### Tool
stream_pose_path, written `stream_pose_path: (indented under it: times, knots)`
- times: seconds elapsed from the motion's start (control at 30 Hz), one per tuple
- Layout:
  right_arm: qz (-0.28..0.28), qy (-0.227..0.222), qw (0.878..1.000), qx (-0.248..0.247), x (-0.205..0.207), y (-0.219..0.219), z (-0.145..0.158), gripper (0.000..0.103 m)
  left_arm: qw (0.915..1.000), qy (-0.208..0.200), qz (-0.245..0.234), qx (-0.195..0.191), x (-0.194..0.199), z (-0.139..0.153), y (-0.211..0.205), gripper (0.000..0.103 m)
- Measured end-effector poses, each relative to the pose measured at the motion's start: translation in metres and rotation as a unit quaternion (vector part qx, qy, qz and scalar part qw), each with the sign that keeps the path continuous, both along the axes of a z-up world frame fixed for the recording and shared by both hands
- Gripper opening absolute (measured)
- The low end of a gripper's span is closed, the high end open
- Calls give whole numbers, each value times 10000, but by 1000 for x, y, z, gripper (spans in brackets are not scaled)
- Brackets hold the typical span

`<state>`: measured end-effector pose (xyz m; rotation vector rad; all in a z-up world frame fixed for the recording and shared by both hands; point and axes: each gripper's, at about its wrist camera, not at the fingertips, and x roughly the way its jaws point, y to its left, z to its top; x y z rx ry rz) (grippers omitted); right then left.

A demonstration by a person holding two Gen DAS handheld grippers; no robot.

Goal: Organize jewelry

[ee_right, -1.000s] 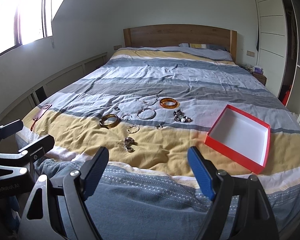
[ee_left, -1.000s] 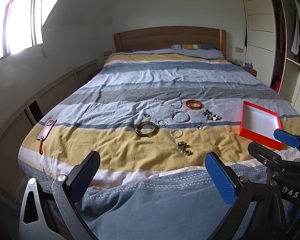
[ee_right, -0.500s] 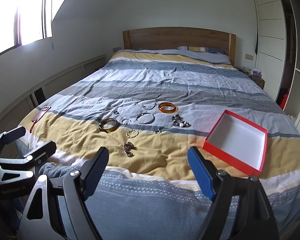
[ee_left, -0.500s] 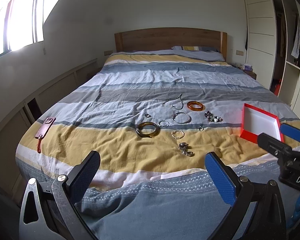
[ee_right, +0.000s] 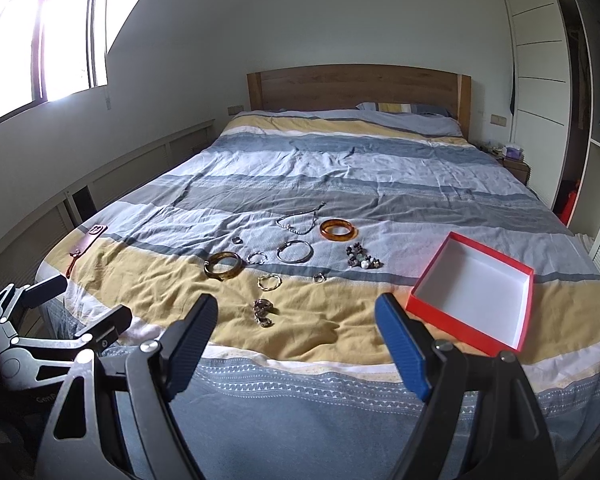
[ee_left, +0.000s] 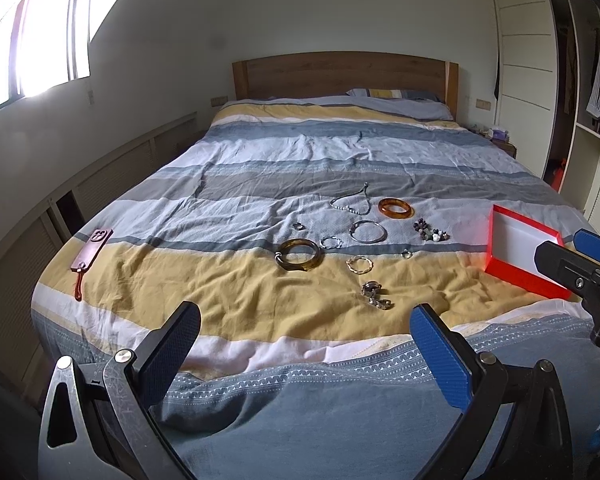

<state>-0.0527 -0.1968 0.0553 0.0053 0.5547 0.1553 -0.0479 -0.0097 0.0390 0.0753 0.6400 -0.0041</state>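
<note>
Red box (ee_left: 516, 252) partly behind right gripper (ee_left: 580, 256)

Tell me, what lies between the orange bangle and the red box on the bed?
A small cluster of dark beads lies between the orange bangle and the red box, clearest in the right wrist view.

Double bed with striped blue, grey and yellow duvet (ee_left: 284, 168), wooden headboard (ee_left: 344, 74) against white wall. Striped pillow (ee_right: 404, 109) at head end, right side. Brown phone case with red strap (ee_left: 90, 250) on left edge of duvet. Window (ee_right: 40, 52) left; white wardrobe (ee_right: 540, 92) right.
</note>
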Motion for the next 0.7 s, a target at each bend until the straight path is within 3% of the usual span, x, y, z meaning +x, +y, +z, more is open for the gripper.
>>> stream_pose_path:
  times: [0.7]
  knots:
    - [23, 337, 9994, 59, 22, -6, -22, 80, 9994, 342, -26, 32, 22, -20, -1, 102]
